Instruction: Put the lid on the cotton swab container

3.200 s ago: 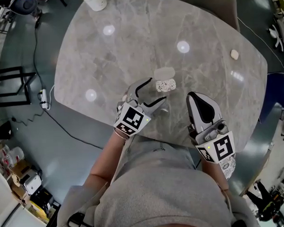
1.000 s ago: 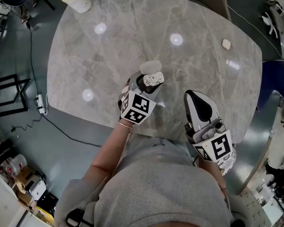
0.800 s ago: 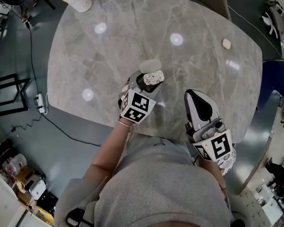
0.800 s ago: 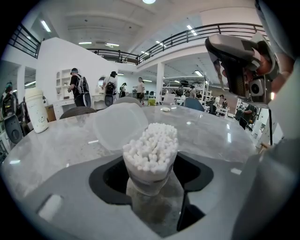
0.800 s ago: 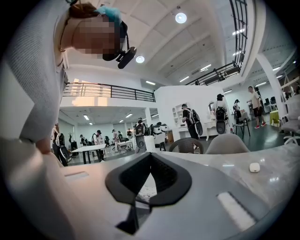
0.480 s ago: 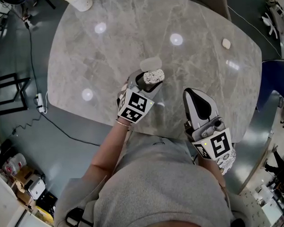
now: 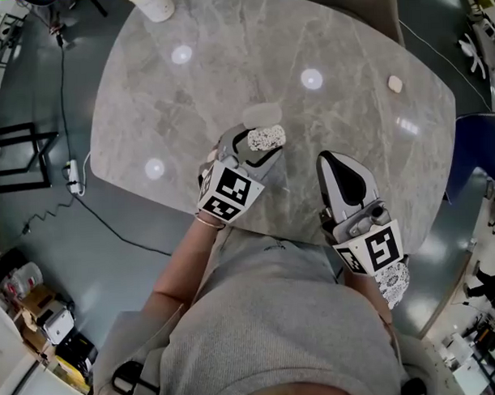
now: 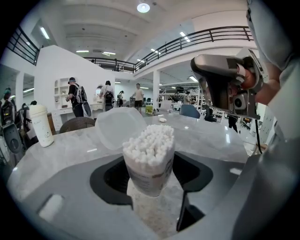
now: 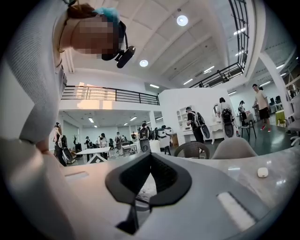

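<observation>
Left gripper (image 7: 258,149), jaws just closing, clamps tub (image 7: 267,138) over table (image 7: 226,56), near half; lid (image 7: 261,114) just beyond; right gripper (image 7: 330,160) pinched together at near edge

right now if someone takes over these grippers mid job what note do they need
Left gripper: jaws have just been closing and now clamp the open cotton swab container, upright, swabs showing.
Right gripper: shut, empty, near the table's front edge.
Lid: on the table just beyond the container, not on it.
Done: container gripped.
Left: pick up the lid and fit it on.
</observation>
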`<state>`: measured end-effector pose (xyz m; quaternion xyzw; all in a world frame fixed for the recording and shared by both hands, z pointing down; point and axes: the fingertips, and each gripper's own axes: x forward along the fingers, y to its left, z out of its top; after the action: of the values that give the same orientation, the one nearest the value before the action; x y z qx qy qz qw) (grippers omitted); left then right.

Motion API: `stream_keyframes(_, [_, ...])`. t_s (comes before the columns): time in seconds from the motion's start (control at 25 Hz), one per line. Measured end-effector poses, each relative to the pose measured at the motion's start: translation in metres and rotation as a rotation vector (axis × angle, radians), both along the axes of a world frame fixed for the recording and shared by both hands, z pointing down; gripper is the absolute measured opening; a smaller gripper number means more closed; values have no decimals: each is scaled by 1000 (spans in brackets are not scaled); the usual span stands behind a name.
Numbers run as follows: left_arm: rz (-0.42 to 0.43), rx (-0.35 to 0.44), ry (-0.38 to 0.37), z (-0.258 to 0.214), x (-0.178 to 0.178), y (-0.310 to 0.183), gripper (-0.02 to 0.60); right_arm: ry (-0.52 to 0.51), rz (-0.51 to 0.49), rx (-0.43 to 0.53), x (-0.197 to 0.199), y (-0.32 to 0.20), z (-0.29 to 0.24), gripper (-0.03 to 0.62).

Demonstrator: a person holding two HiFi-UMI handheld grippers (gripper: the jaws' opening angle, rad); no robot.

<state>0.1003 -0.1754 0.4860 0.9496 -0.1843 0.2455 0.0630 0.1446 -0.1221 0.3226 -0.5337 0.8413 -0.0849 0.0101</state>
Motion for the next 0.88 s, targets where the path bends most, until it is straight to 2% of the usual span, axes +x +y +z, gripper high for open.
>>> stream_keyframes(0.28, [28,1,64,-33,-8,10,278,0,-30,34,-8,-1,-12,0])
stream_keyframes(0.56, [48,14,42,-56,-21,16,276,7,-70,68,-18,-6,-23,0])
stream_keyframes(0.88, [52,36,63,-95,-35,23,276,27,-117,86,-29,-6,-29,0])
